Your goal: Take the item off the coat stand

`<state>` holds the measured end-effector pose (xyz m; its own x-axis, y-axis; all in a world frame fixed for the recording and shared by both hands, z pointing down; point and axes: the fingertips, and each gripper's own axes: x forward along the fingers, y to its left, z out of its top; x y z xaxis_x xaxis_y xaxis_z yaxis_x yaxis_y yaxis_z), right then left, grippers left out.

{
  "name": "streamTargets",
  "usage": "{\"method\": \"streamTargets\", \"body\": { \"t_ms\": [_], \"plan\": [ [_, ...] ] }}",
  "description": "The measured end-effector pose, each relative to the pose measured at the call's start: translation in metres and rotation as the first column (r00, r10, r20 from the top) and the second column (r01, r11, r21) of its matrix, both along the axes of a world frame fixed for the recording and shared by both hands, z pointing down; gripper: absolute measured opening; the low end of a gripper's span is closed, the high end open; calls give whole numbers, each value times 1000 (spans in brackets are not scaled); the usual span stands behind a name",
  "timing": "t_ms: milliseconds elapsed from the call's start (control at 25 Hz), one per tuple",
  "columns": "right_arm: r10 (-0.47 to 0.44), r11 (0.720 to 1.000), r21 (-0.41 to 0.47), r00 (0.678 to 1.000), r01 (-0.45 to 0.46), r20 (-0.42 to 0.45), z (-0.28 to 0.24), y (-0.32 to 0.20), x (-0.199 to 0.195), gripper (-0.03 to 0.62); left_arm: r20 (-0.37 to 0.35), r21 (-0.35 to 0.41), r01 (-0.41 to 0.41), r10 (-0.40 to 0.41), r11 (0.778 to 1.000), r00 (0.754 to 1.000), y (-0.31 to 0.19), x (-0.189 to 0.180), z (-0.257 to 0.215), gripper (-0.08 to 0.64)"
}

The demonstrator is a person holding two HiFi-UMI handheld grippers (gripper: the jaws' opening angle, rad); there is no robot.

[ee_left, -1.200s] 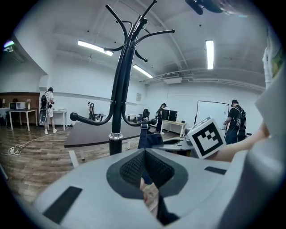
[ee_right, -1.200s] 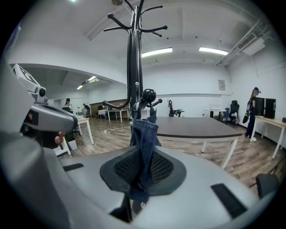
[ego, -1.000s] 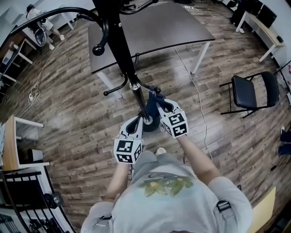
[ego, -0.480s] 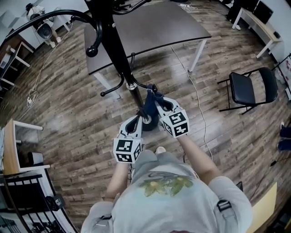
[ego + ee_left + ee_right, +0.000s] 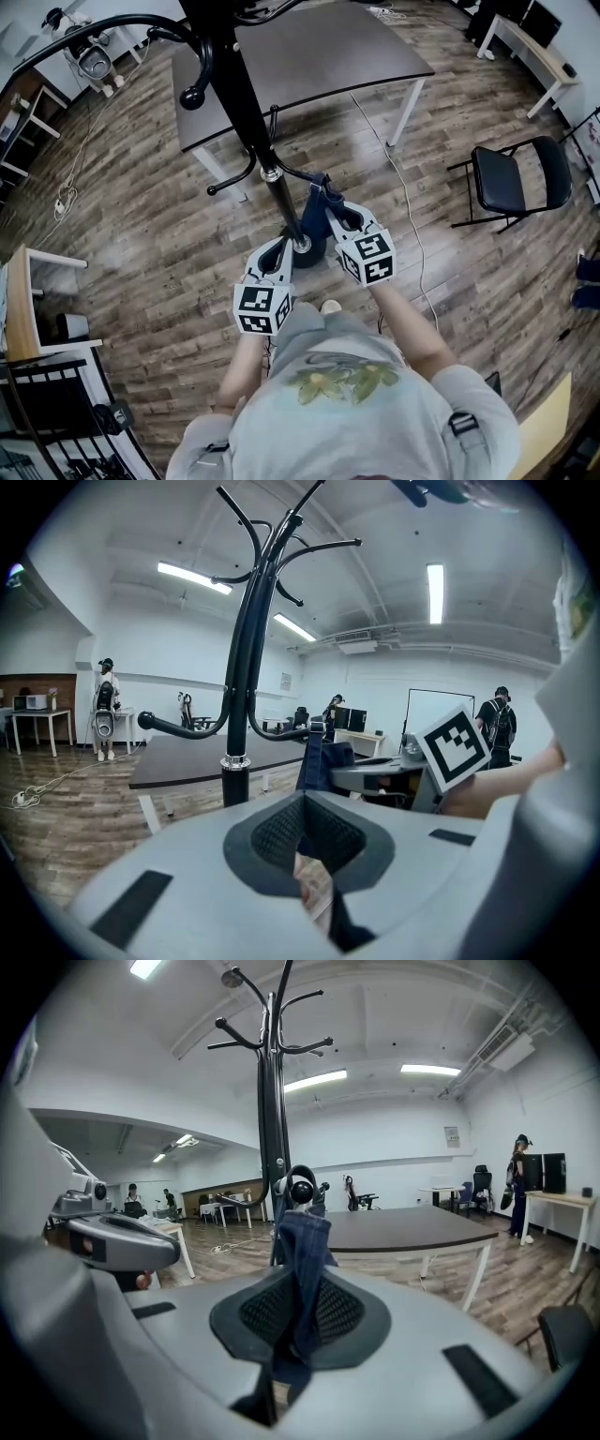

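Tugged blue item point(image 5: 321, 195) slightly outward with right gripper point(image 5: 333, 214) clamped on it (left gripper point(image 5: 281, 249) closed, empty); probably almost off coat stand point(image 5: 246, 103).

Wears a pale grey short-sleeved T-shirt point(image 5: 394, 433) with a green-and-yellow print point(image 5: 342, 381); dark strap buckles point(image 5: 459, 424) at the shoulders. Left gripper point(image 5: 282, 247), right gripper point(image 5: 327, 201): light grey shells, black mesh pads point(image 5: 339, 1312), cubes point(image 5: 262, 309) bearing black-and-white square markers.
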<state>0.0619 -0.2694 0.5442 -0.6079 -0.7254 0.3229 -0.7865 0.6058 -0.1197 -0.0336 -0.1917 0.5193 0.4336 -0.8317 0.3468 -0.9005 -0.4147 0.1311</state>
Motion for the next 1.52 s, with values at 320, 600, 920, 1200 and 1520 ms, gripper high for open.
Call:
{"method": "streamTargets", "body": {
  "t_ms": [320,600,920,1200,1520],
  "plan": [
    [1,1000,0,1000,-1,18,-2,17,15,43,0,4,-19,19,1000,1000,-2,3,-1,15],
    [17,1000,15,999,-18,41,-14,36,28,44,-1,0,-45,45,999,999,-1,10,0,15],
    [20,999,24,996,-23,83,-26,53,31,43,-3,1,-74,74,997,997,-5,14,2,15],
    [28,999,22,996,-30,81,-25,71,36,43,-7,-7,-103,103,995,995,-1,18,6,15],
    [44,998,49,998,-47,53,-30,75,35,42,-24,5,-150,150,989,988,-5,22,5,15]
  ]
}}
